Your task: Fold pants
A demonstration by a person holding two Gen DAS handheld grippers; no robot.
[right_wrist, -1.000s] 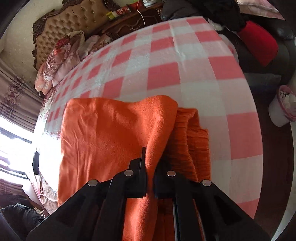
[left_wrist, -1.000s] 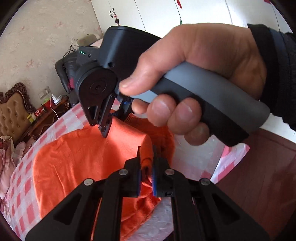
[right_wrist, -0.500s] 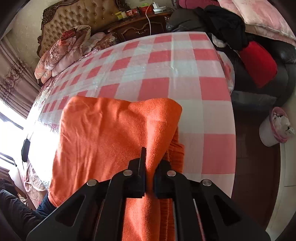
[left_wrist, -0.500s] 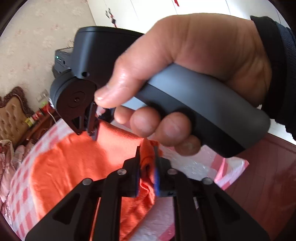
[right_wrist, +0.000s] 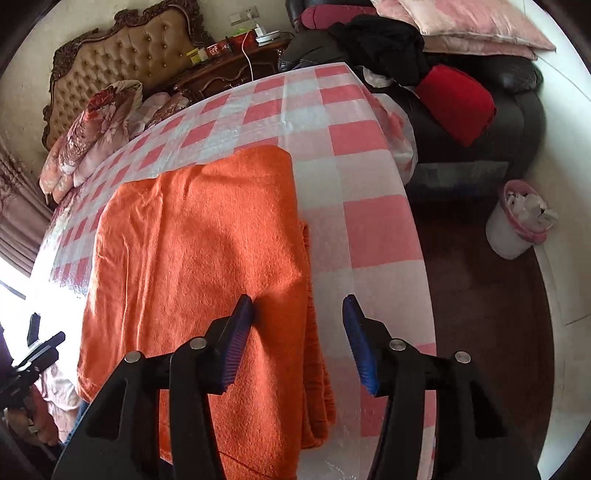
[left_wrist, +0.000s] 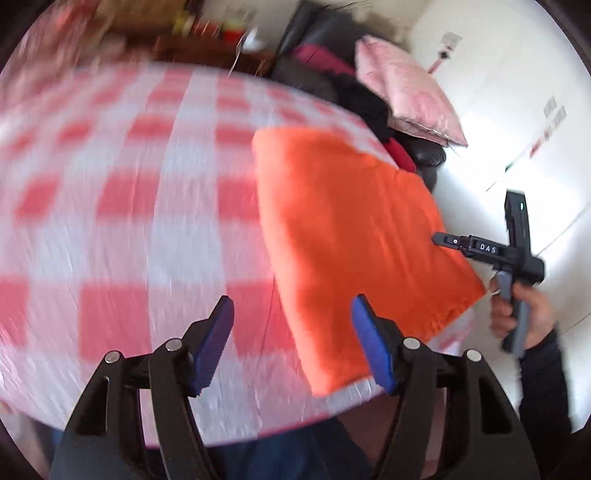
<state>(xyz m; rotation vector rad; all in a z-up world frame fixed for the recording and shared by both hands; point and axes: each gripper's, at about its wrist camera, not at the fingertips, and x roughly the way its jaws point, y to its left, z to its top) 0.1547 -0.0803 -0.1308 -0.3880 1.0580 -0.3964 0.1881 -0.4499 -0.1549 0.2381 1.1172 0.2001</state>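
Note:
The orange pants [right_wrist: 207,236] lie folded flat on the pink-and-white checked table [right_wrist: 373,229]. Over their near right edge my right gripper [right_wrist: 299,343] is opening its jaws; the cloth lies under the gap and no pad presses on it. The left wrist view is blurred by motion. In it the pants [left_wrist: 343,229] lie at the right, and my left gripper [left_wrist: 295,343] hangs over their near left corner, jaws opening and empty. A hand [left_wrist: 524,317] holds the right gripper [left_wrist: 443,240] at the pants' far edge. The left gripper [right_wrist: 40,347] shows at the picture's left rim.
A black sofa [right_wrist: 517,122] with a red cushion [right_wrist: 458,99] and pink pillows [right_wrist: 472,33] stands behind the table. A white bin [right_wrist: 517,225] sits on the dark floor at the right. A tufted headboard [right_wrist: 122,66] and a quilt [right_wrist: 92,136] are at the back left.
Both grippers have let go of the orange cloth and opened. The lifted fold now lies flat on the pants. My left gripper has swung away to the pants' other side.

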